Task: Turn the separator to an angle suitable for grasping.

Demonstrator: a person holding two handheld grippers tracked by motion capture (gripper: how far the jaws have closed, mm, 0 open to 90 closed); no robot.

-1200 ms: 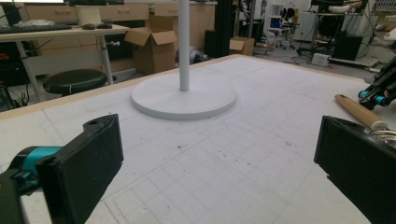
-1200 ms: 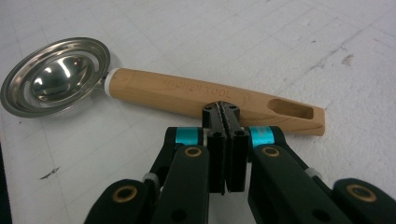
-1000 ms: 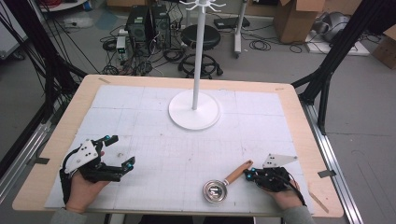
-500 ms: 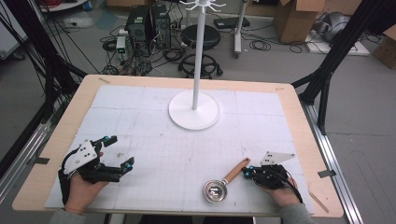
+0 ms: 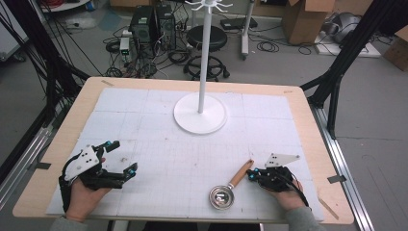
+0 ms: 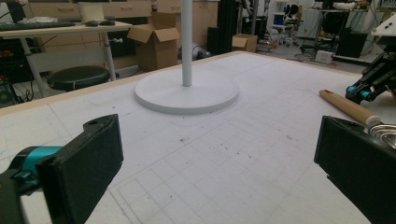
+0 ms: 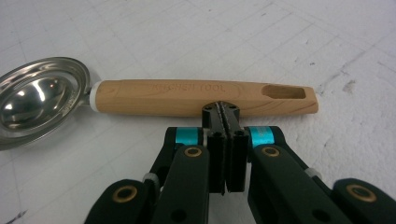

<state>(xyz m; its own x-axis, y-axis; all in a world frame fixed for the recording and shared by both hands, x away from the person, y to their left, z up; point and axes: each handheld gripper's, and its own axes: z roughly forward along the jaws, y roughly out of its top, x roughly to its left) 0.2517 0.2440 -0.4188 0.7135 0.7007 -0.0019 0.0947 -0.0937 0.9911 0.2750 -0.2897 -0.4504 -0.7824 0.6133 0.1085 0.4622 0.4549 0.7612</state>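
We see a pale wooden worktop covered by a white gridded mat, and toward its far middle a white stand with a round base and a tall pole topped by hooks. Near the front edge, right of centre, lies a scoop with a shiny metal bowl and a wooden handle, the handle angling away to the right. The left tongs, held in a hand at the near left, rest on the mat well apart from the scoop; their two black pads stand wide apart with bare mat between them. The right tongs, held at the near right, sit just beside the end of the handle; in the right gripper view their jaws are pressed together with nothing between them, tips right up against the handle's side, which reads "KITCHEN TOOL".
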